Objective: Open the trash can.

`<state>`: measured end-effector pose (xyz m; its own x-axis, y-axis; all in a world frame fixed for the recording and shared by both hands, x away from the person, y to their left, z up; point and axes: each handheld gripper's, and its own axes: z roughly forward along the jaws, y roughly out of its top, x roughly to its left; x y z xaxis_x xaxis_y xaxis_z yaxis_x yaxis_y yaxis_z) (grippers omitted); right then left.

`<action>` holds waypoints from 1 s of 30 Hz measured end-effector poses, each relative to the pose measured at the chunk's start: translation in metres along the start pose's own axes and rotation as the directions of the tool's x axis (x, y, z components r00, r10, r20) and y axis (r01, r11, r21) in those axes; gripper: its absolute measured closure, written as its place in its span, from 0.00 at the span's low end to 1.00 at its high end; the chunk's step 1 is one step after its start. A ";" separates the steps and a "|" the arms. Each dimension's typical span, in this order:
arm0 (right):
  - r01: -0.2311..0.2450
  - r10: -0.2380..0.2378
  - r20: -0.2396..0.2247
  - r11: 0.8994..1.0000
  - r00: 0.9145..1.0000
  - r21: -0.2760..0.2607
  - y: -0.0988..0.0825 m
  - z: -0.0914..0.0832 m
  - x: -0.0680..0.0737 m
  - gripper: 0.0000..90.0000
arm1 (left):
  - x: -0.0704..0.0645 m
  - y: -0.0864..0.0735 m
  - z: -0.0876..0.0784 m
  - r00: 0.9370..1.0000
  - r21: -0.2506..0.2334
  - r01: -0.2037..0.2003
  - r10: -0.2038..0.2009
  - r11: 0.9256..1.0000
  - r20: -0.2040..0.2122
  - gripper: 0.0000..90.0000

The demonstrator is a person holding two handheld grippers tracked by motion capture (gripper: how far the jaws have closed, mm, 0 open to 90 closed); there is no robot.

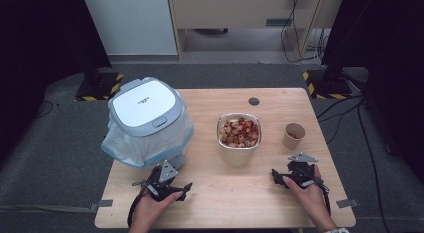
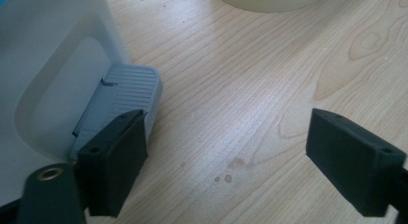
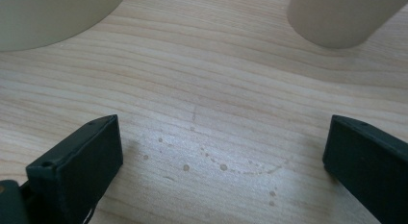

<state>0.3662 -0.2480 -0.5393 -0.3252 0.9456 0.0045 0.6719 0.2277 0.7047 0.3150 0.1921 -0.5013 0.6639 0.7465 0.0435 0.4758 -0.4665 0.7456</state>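
A cream bowl (image 1: pixel 239 152) heaped with red and pale round pieces stands mid-table. To its right is a small paper cup (image 1: pixel 294 137) with something red inside. A white pedal bin (image 1: pixel 147 118) with a grey-rimmed lid and a plastic liner stands at the left. My left gripper (image 1: pixel 172 182) rests on the table in front of the bin. In the left gripper view it (image 2: pixel 226 132) is open, with bare wood between the jaws and the bin's grey pedal (image 2: pixel 127 92) just past the left jaw. My right gripper (image 1: pixel 292 172) lies below the cup, and in its own view it (image 3: pixel 223 132) is open over bare wood.
The wooden table (image 1: pixel 225 203) has a dark round grommet (image 1: pixel 254 101) near its back edge. In the right gripper view the bowl (image 3: pixel 53 17) is at the upper left and the cup (image 3: pixel 341 17) at the upper right. Dark stands and cables surround the table on the grey floor.
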 end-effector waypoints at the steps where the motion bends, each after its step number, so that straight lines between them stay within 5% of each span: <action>1: 0.004 -0.004 -0.003 1.000 1.000 0.000 0.000 0.000 0.000 0.01 | 0.000 0.000 0.000 1.000 0.000 0.000 0.000 1.000 0.000 0.17; 7: 0.026 -0.026 -0.031 1.000 0.999 0.002 0.000 -0.001 -0.003 0.01 | -0.002 0.003 -0.002 1.000 -0.017 -0.002 0.001 1.000 -0.013 0.28; 20: 0.042 -0.042 -0.041 0.999 0.998 0.003 0.000 0.000 -0.005 0.01 | 0.005 0.015 0.007 0.997 -0.015 -0.030 0.029 0.999 -0.075 0.85; 30: 0.052 -0.052 -0.051 0.999 0.997 0.001 0.000 -0.001 -0.003 0.01 | 0.024 0.016 0.016 0.983 0.027 -0.043 0.047 0.999 -0.179 0.99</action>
<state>0.3664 -0.2513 -0.5391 -0.3931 0.9195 0.0042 0.6549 0.2768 0.7033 0.3475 0.1947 -0.4996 0.5718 0.7965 0.1964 0.4625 -0.5108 0.7247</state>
